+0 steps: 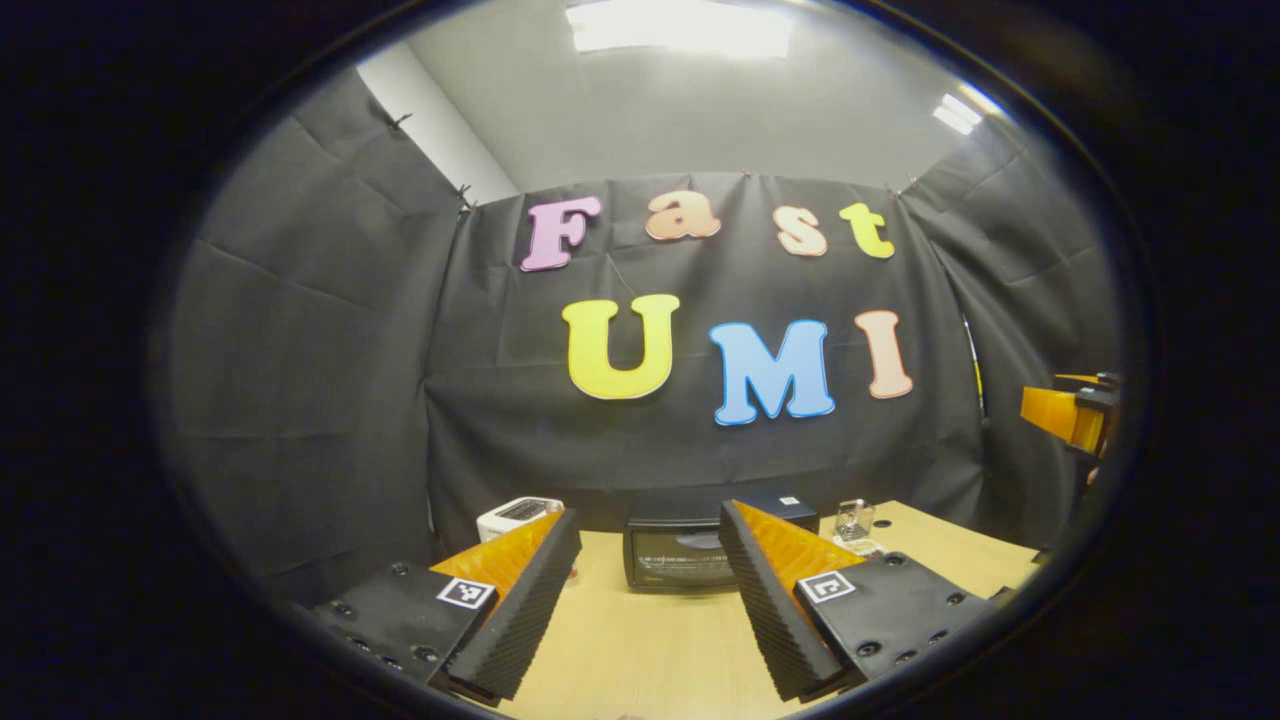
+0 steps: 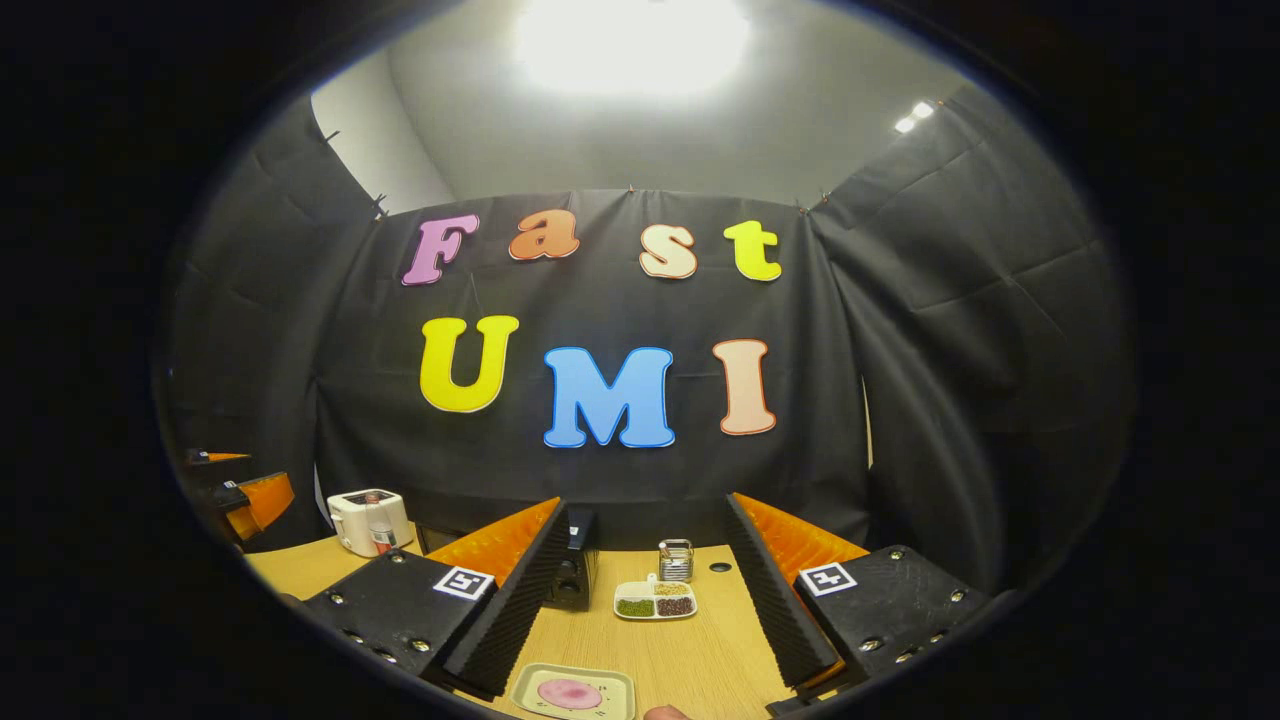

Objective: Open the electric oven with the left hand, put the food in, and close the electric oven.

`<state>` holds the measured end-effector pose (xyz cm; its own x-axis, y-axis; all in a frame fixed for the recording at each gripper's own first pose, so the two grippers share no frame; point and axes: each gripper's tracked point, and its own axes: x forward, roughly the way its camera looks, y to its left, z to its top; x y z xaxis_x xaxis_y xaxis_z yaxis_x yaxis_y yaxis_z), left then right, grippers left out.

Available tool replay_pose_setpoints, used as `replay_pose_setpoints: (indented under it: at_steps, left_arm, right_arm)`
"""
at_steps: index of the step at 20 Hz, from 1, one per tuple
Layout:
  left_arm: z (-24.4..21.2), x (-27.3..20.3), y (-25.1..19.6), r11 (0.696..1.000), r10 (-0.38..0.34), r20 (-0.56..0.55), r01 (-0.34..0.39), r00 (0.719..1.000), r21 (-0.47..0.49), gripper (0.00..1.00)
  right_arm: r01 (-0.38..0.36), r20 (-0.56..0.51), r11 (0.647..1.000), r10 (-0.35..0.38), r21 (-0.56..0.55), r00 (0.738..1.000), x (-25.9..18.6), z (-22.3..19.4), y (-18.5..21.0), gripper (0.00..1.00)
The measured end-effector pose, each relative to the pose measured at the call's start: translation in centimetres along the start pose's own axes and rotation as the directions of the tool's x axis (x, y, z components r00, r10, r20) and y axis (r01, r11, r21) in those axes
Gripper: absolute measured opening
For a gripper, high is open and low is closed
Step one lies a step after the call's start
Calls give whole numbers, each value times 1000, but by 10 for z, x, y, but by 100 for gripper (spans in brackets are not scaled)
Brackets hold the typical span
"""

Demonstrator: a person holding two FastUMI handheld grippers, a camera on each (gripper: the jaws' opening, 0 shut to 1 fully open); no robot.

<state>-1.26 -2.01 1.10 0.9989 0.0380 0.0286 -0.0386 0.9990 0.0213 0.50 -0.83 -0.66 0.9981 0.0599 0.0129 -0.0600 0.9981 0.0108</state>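
Observation:
The black electric oven (image 1: 675, 555) stands at the back of the wooden table (image 1: 640, 650), its glass door shut. My left gripper (image 1: 648, 520) hovers in front of it, open and holding nothing. In the right gripper view, a pale tray with a pink slice of food (image 2: 573, 692) lies on the table just below my right gripper (image 2: 645, 505), which is open with nothing between its fingers. The oven (image 2: 580, 570) is partly hidden behind that gripper's left finger. The other gripper (image 2: 240, 495) appears at the far left edge.
A white toaster (image 1: 518, 515) sits left of the oven. A small wire holder (image 2: 676, 560) and a divided dish of beans (image 2: 655, 600) stand at mid-table. The right gripper (image 1: 1075, 410) is raised at the far right. Black cloth walls enclose the table.

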Motion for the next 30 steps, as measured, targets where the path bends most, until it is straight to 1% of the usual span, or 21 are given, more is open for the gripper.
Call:
replay_pose_setpoints:
  at_steps: [2,5,8,10,12,13,14,15,18,22,26,27,28,30]
  left_arm:
    - [-2,3,-5,1000,7,1,-7,1000,-6,99]
    - [-3,7,-14,1000,29,0,-29,1000,-5,99]
    - [-4,13,-19,999,47,9,-47,999,5,99]
    - [-2,24,-26,999,44,13,-44,999,2,99]
    - [-2,39,-31,999,39,17,-39,999,0,99]
    - [-3,47,-33,999,34,19,-34,999,2,99]
    - [-3,57,-35,1000,29,18,-29,999,5,94]
    - [-7,66,-39,1000,19,18,-19,1000,6,99]
    - [-16,100,-49,1000,-14,9,14,1000,-6,99]
    - [-33,150,-63,998,-59,-6,59,998,-8,99]
    - [-61,194,-75,994,-112,-38,112,993,-9,99]
    - [-68,203,-77,993,-121,-50,120,991,-14,99]
    - [-76,213,-79,991,-130,-63,129,990,-19,94]
    - [-90,233,-80,989,-145,-84,143,986,-23,93]
  right_arm:
    - [-7,-1,1000,7,0,1000,1,-4,-4,95]
    - [-36,-17,999,36,32,999,0,-14,-4,95]
    - [-68,-12,997,69,21,998,2,-17,-6,95]
    - [-89,-15,996,89,19,996,2,-18,-4,95]
    - [-92,0,996,92,17,996,5,-13,-7,95]
    - [-87,5,996,87,13,996,7,-12,-9,95]
    - [-83,3,996,83,15,997,9,-14,-10,95]
    - [-80,-5,997,80,22,997,12,-16,-10,95]
    - [-52,-15,998,53,38,998,21,-16,-11,95]
    - [-6,10,1000,6,19,1000,33,-9,-11,95]
    - [50,-3,999,-50,18,999,46,-14,-10,96]
    - [66,-6,998,-66,16,998,48,-15,-9,95]
    - [81,-11,997,-81,11,997,50,-16,-8,95]
    - [102,-32,995,-102,-4,994,56,-22,-7,95]
